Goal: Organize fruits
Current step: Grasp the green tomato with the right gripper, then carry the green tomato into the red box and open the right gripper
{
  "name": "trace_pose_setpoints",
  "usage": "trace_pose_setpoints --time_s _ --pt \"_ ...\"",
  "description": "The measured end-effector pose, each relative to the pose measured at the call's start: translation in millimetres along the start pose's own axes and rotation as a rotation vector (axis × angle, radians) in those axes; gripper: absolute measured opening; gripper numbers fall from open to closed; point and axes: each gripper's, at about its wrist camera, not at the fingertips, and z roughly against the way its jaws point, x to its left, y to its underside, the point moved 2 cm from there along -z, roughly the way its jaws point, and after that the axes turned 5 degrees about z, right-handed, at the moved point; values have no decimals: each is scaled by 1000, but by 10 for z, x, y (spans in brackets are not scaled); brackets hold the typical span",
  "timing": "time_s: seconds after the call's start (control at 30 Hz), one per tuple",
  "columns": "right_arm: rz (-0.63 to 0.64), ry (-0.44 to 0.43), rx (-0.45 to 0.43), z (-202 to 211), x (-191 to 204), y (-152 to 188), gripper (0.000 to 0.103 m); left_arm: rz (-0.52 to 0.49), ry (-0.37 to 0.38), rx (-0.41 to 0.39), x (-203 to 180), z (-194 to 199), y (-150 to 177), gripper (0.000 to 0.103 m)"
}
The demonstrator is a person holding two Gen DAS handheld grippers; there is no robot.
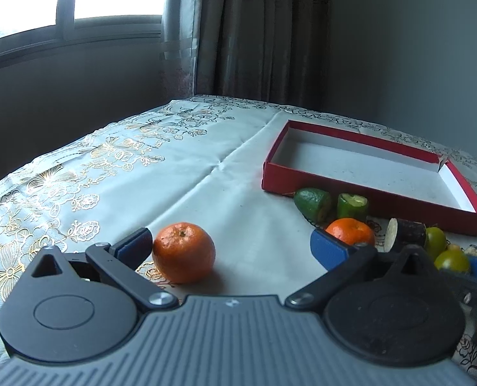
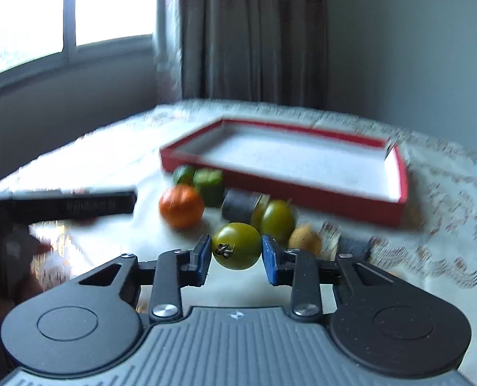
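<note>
My left gripper (image 1: 232, 244) is open, low over the tablecloth. A mandarin orange (image 1: 184, 252) sits between its fingers, against the left pad. My right gripper (image 2: 237, 254) is shut on a green tomato (image 2: 237, 250) and holds it a little above the table. The red box (image 1: 373, 173) with a white empty inside lies at the back right; it also shows in the right wrist view (image 2: 290, 160). In front of it lie a second orange (image 1: 351, 231), two green fruit pieces (image 1: 314, 202), a dark cut stalk piece (image 1: 405, 233) and another green tomato (image 2: 277, 222).
The table has a floral cloth (image 1: 77, 177) and stands in a corner by a window and a curtain (image 1: 254, 32). A small yellow fruit (image 2: 304, 241) lies right of the tomatoes. The left gripper's arm (image 2: 71, 207) shows at the left of the right wrist view.
</note>
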Motion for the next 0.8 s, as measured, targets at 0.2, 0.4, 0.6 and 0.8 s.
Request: trace_pose_setpoints --time_s 0.2,0.4,0.6,0.8 --pt "-46 91 -50 -72 -460 -431 32 -39 -8 4 -72 -7 12 103" --pt "-128 138 54 -616 -1008 -631 32 -120 -49 16 -202 -35 41 103" --pt "-105 187 158 -1098 -1212 -566 32 -201 -63 13 -338 -40 76 103" --pt "-101 203 180 -1223 -1220 -505 33 -227 -79 20 -363 -75 85 103"
